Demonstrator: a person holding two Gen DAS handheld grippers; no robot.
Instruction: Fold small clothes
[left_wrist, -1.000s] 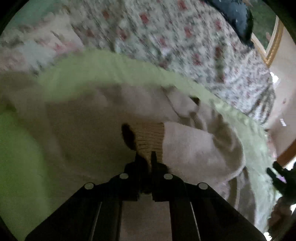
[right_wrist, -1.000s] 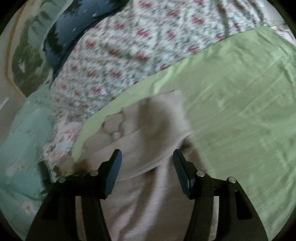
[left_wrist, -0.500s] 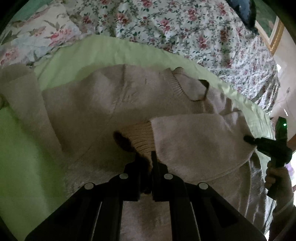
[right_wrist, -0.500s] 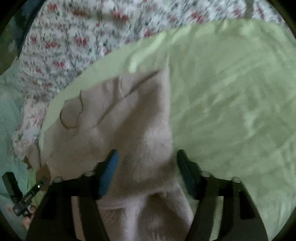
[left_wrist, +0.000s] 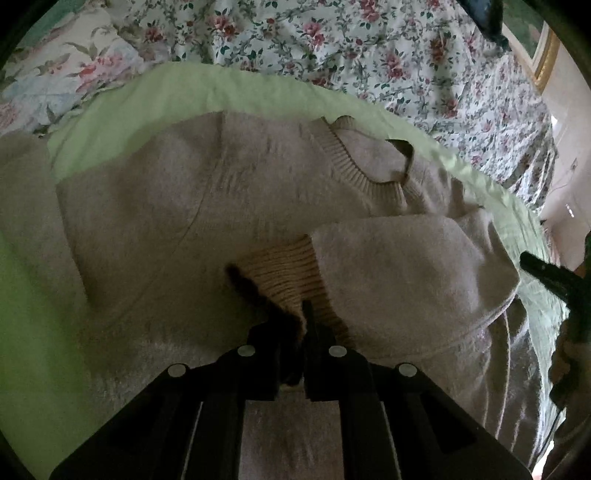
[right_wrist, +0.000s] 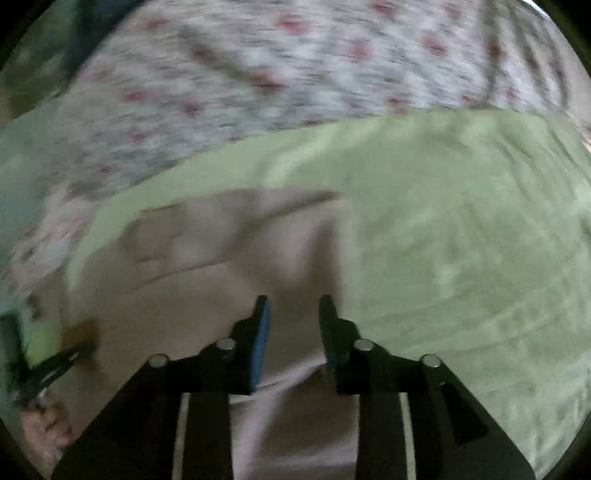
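Observation:
A beige knit sweater (left_wrist: 229, 192) lies flat on a green sheet (left_wrist: 155, 96), neck ribbing toward the far right. My left gripper (left_wrist: 293, 314) is shut on the ribbed cuff (left_wrist: 284, 273) of the right sleeve (left_wrist: 406, 273), which is folded across the sweater's body. In the right wrist view the sweater (right_wrist: 221, 266) is blurred, its right edge beside the green sheet (right_wrist: 461, 240). My right gripper (right_wrist: 293, 314) hovers over that edge, open and empty, with a narrow gap between its fingers.
A floral bedspread (left_wrist: 369, 48) covers the bed behind the green sheet. A floral pillow (left_wrist: 55, 70) lies at the far left. The right gripper shows at the right edge of the left wrist view (left_wrist: 550, 277); the left gripper shows at the left edge of the right wrist view (right_wrist: 48, 369).
My right gripper's fingers have closed to a narrower gap and it has swung over the sweater's right edge. My left gripper keeps hold of the cuff, with the sleeve laid across the body.

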